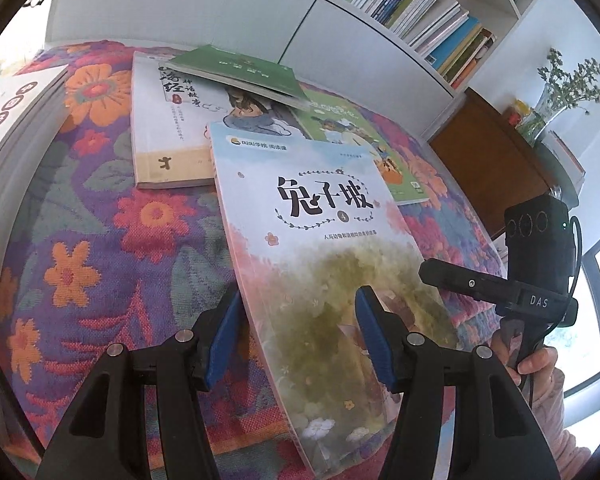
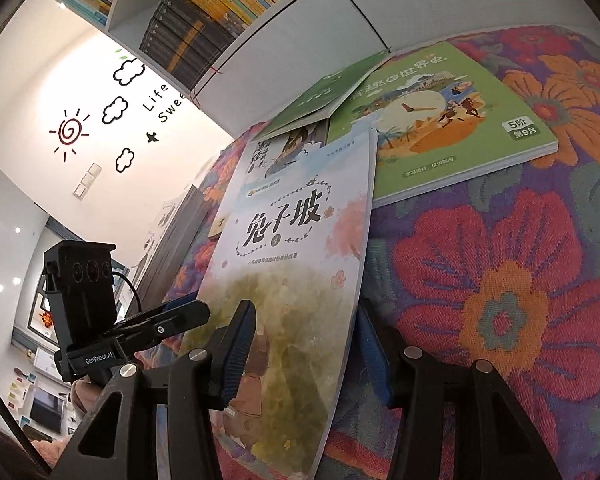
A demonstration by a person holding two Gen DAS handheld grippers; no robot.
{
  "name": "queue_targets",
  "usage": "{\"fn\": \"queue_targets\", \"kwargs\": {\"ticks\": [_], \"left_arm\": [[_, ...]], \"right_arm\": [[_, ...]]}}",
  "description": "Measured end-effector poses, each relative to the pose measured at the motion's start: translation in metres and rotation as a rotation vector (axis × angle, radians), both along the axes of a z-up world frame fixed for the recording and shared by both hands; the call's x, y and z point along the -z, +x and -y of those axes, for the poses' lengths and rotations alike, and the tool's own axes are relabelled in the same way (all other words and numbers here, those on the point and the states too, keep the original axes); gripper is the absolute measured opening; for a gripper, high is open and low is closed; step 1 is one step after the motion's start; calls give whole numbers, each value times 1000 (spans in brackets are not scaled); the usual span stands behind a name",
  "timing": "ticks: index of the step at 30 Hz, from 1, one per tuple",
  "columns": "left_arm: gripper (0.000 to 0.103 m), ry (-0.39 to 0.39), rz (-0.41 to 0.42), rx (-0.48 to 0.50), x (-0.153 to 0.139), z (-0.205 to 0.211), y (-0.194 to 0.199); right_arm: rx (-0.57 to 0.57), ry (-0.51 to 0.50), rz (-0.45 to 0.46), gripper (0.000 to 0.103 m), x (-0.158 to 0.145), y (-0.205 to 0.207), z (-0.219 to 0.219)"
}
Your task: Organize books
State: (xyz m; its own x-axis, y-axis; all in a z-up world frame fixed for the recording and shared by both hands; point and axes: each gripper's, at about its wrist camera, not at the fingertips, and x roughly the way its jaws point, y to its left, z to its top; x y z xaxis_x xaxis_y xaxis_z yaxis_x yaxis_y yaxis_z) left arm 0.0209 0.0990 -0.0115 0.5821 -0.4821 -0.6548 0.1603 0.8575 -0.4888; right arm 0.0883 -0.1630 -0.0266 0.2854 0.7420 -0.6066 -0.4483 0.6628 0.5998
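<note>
A pale-blue book with pink trees and black title characters (image 1: 324,240) lies tilted over the floral cloth (image 1: 80,248). My left gripper (image 1: 296,332) is open, with one blue pad left of the book's spine edge and the other over its cover. My right gripper (image 2: 306,344) is open, with one pad over the cover (image 2: 296,248) and the other under its right edge. Behind lie a white book (image 1: 168,128), a dark-green book (image 1: 240,70) and a light-green book (image 2: 452,120). The right gripper shows in the left wrist view (image 1: 440,276). The left one shows in the right wrist view (image 2: 180,312).
A white bookcase (image 1: 400,0) full of upright books stands behind the table. A stack of books (image 1: 16,128) lies at the left edge. A brown cabinet (image 1: 488,160) and a vase of green stems (image 1: 560,92) stand at the right.
</note>
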Motion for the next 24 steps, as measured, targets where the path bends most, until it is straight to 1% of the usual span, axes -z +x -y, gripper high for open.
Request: {"fn": "queue_targets", "kwargs": {"ticks": [5, 10, 12, 14, 15, 16, 18, 19, 21, 24], "left_arm": [[56, -18, -1, 0, 1, -3, -1], [55, -11, 1, -1, 1, -2, -2], [50, 3, 0, -11, 0, -2, -2], [38, 17, -5, -30, 1, -4, -3], [34, 23, -9, -40, 1, -5, -3], [30, 26, -13, -50, 2, -8, -2], [28, 3, -21, -57, 3, -12, -2], [28, 1, -22, -58, 4, -13, -2], [28, 15, -17, -58, 3, -11, -2], [28, 19, -15, -59, 3, -10, -3]], "right_arm": [[-1, 17, -10, 49, 1, 1, 4], [-3, 5, 0, 49, 1, 1, 3], [-3, -5, 6, 49, 0, 1, 2], [-4, -24, 17, 49, -1, -1, 0], [-3, -31, 22, 49, -2, -1, -1], [0, -44, 29, 47, -2, -2, -2], [33, -101, 50, 29, -3, -4, -4], [45, -117, 56, 27, -2, -5, -4], [52, -112, 49, 25, -1, -4, -2], [54, -112, 51, 25, -2, -5, -1]]}}
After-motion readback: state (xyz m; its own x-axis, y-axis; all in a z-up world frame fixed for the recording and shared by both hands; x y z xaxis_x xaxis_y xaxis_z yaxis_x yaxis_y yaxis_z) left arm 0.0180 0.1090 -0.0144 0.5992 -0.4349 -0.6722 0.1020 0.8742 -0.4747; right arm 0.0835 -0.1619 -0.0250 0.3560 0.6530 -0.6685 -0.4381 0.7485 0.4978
